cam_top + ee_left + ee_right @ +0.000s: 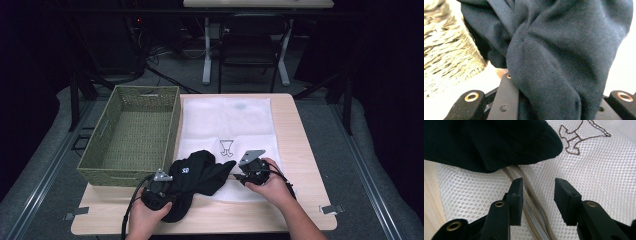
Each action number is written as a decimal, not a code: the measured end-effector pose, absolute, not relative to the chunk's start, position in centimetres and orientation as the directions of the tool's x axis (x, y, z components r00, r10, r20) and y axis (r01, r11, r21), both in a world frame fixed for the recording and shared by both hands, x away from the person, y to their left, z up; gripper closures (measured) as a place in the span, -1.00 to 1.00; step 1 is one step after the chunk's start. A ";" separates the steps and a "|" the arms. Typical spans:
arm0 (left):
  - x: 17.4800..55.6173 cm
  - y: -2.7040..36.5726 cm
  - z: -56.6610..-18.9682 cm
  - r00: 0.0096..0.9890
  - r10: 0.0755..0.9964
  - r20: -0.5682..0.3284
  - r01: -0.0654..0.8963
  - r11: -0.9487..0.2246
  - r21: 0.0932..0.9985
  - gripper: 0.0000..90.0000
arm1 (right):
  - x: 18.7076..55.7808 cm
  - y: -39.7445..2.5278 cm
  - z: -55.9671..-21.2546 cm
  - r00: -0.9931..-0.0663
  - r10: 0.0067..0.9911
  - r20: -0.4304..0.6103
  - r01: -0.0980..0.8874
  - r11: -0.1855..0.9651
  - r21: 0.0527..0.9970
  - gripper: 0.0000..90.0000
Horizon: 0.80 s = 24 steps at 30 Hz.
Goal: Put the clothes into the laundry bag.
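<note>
A black garment (197,172) lies bunched at the front edge of a white mesh bag (225,120) on the wooden table (295,150). My left gripper (171,183) is shut on the garment's near left part; in the left gripper view the dark cloth (564,50) bulges up from between the jaws. My right gripper (239,176) is open just right of the garment. In the right gripper view its jaws (538,187) straddle the bag's beige zipper (534,205), with the garment (486,142) just beyond the tips and nothing held.
A green woven basket (115,175) stands empty at the table's left, touching the bag's edge; its wall (446,55) is close beside the left gripper. A brown stitched emblem (226,148) marks the mesh (599,165). Chairs and desk legs stand beyond the table.
</note>
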<state>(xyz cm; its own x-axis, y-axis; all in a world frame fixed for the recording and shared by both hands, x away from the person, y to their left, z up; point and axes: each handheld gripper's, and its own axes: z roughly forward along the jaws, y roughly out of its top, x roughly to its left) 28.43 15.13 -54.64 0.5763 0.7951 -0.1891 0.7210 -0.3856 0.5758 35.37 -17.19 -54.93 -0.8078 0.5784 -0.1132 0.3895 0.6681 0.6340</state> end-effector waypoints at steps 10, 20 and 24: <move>28.5 15.3 -54.6 0.580 0.791 -0.194 0.719 -0.386 0.577 0.67 | 35.4 -16.6 -55.4 -0.821 0.555 -0.131 0.373 0.696 0.614 0.40; 28.5 15.2 -54.6 0.582 0.789 -0.197 0.721 -0.388 0.574 0.67 | 35.5 -16.0 -55.9 -0.821 0.553 -0.141 0.374 0.709 0.598 0.39; 28.5 15.2 -54.7 0.581 0.790 -0.196 0.721 -0.387 0.575 0.67 | 35.6 -15.9 -55.9 -0.822 0.555 -0.130 0.382 0.706 0.597 0.51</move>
